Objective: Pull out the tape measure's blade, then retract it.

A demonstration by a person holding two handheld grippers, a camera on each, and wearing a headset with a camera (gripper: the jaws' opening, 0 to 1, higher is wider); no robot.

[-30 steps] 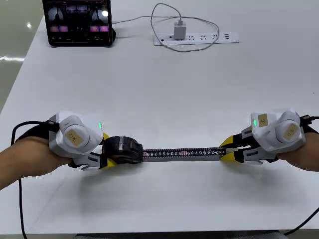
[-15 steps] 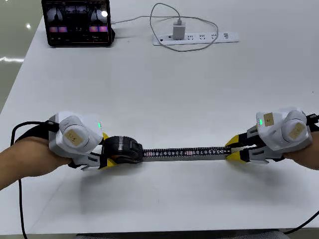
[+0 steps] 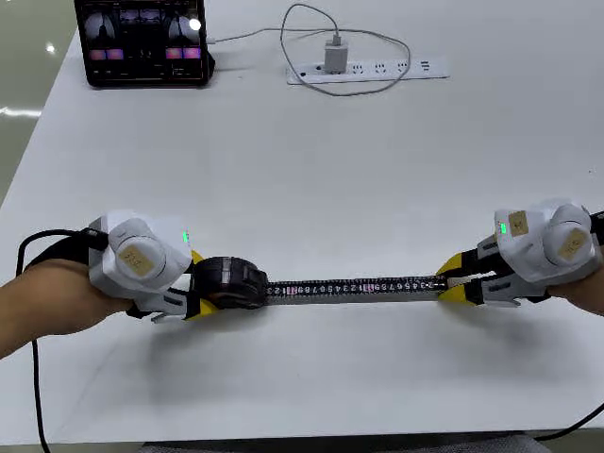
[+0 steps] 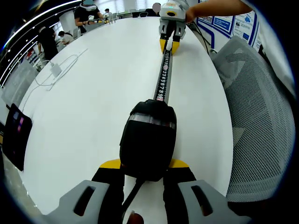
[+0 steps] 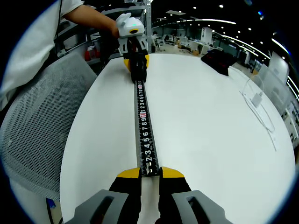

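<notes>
Two holds noted: left claw [image 3: 203,293] pinches the black tape measure [image 3: 231,281] body on the table [image 3: 302,170]; right claw [image 3: 452,280] pinches the blade [image 3: 354,286] tip; blade lies extended straight between the claws, which are well apart.

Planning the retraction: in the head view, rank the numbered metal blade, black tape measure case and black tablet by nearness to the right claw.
1. Numbered metal blade: its tip is pinched in the right claw.
2. Black tape measure case: at the blade's other end, in the left claw.
3. Black tablet: far back, on the left.
</notes>
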